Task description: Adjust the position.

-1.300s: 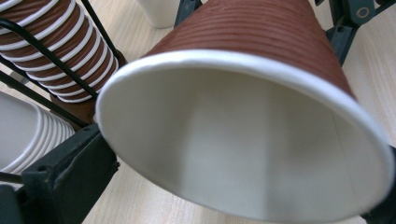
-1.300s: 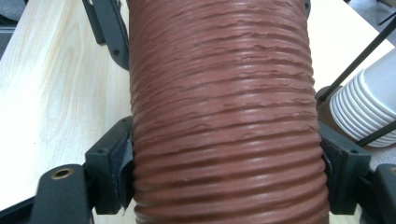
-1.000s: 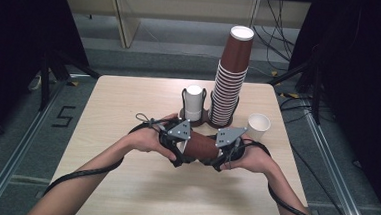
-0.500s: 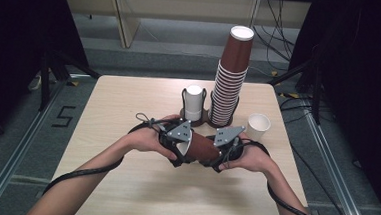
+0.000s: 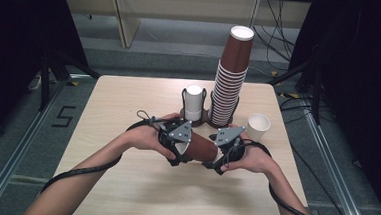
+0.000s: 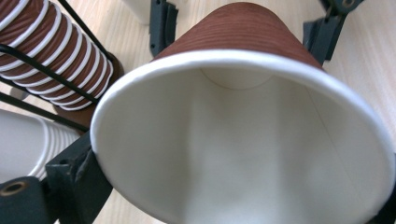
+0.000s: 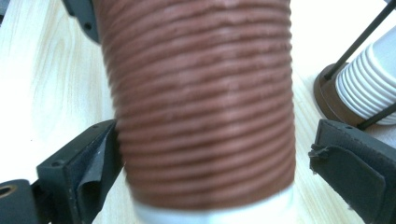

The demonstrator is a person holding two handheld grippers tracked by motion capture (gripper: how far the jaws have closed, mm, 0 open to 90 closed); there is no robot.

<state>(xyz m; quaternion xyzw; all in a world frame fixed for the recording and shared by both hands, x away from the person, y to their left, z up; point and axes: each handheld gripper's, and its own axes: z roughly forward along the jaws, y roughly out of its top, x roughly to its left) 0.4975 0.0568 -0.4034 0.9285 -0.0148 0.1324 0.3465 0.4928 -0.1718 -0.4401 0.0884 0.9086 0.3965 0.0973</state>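
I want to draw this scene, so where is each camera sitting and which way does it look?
High view: sits above the person's side, looks forward and down at the table; forearms, left tool and right tool show.
Left gripper view: rides the left tool, looks into the brown cup; black jaws show.
Right gripper view: rides the right tool, looks at the cup's ribbed side; jaws show, one standing apart.
All share that cup and the brown cup stack.

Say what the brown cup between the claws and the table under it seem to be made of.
Brown cup: probably paper, matte, with a ribbed brown outer wall, a smooth white inside and a rolled white rim. Table: looks like light wood or a wood-look laminate; pale grain lines run along it, with a dull sheen. Which of the two, the pictures leave open.
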